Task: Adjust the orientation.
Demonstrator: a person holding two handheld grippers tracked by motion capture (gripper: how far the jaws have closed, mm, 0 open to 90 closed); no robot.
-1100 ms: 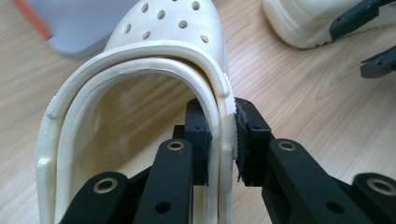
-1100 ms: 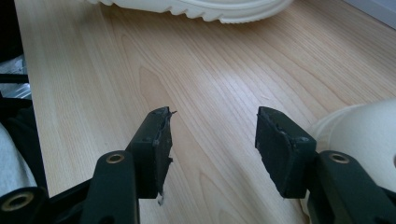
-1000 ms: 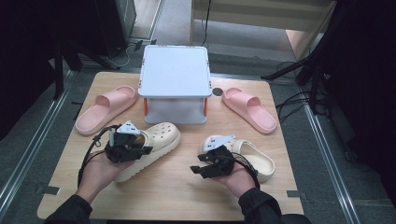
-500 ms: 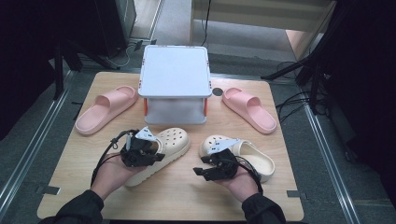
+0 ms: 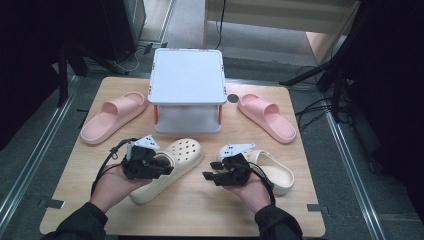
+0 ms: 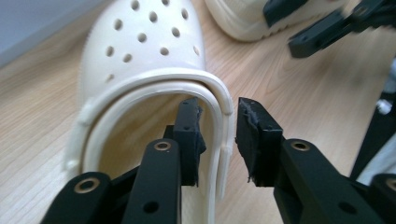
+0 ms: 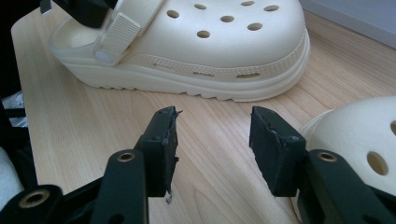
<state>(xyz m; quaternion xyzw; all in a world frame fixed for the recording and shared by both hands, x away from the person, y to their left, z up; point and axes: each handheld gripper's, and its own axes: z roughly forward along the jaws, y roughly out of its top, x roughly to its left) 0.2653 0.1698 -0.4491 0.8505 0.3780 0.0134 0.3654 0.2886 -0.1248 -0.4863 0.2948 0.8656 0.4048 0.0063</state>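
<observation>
The wooden surface [image 5: 195, 210] carries a white box [image 5: 187, 90] at upper centre, a pink slide [image 5: 114, 116] to its left and another [image 5: 266, 116] to its right. Two cream clogs lie lower: one [image 5: 172, 167] left of centre, one [image 5: 267, 170] right.

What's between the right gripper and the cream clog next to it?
Nothing visible. The right gripper hangs open over bare table, and the right cream clog sits just beside its jaw with no object between them.

bare tabletop [image 5: 200, 210] open between cream clogs [image 5: 172, 165], white box [image 5: 187, 95] blocking table centre rear, pink slides [image 5: 112, 116] flanking it
</observation>
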